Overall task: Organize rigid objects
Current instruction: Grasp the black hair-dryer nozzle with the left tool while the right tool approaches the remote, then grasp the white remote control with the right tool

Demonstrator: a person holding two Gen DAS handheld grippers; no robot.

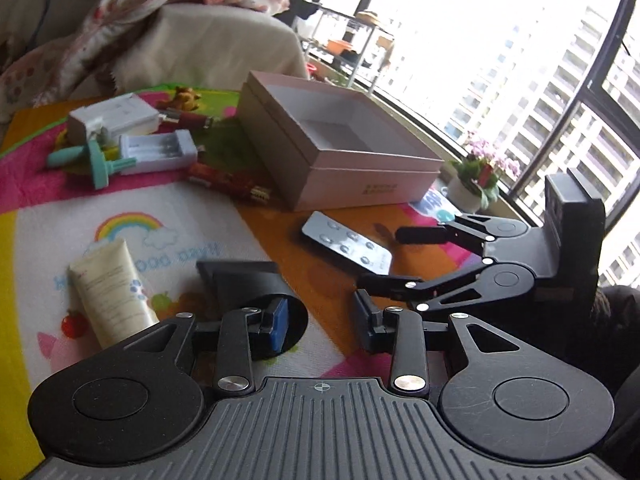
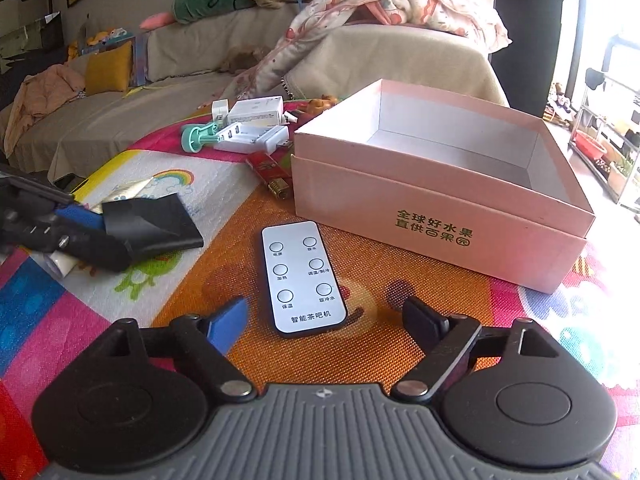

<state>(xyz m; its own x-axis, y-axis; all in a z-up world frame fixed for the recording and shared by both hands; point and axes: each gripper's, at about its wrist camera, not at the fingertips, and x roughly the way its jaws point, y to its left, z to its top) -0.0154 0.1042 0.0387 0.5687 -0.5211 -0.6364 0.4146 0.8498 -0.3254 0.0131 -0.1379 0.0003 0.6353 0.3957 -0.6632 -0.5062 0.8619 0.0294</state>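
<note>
An open, empty pink box (image 2: 440, 208) stands on the colourful play mat; it also shows in the left wrist view (image 1: 340, 148). A white remote (image 2: 302, 278) lies flat in front of it, between the open fingers of my right gripper (image 2: 326, 318), which is low over the mat. In the left wrist view the remote (image 1: 348, 246) lies ahead, with the right gripper (image 1: 384, 258) beside it. My left gripper (image 1: 324, 324) is open and empty, next to a black object (image 1: 248, 284) and a cream tube (image 1: 114, 288).
Behind the box lie a white charger (image 2: 256, 138), a white carton (image 2: 256, 112), a teal tool (image 2: 198, 138), a red pack (image 2: 268, 168) and a battery (image 2: 278, 188). A sofa with blankets (image 2: 360, 12) is behind. A potted plant (image 1: 476, 180) stands by the window.
</note>
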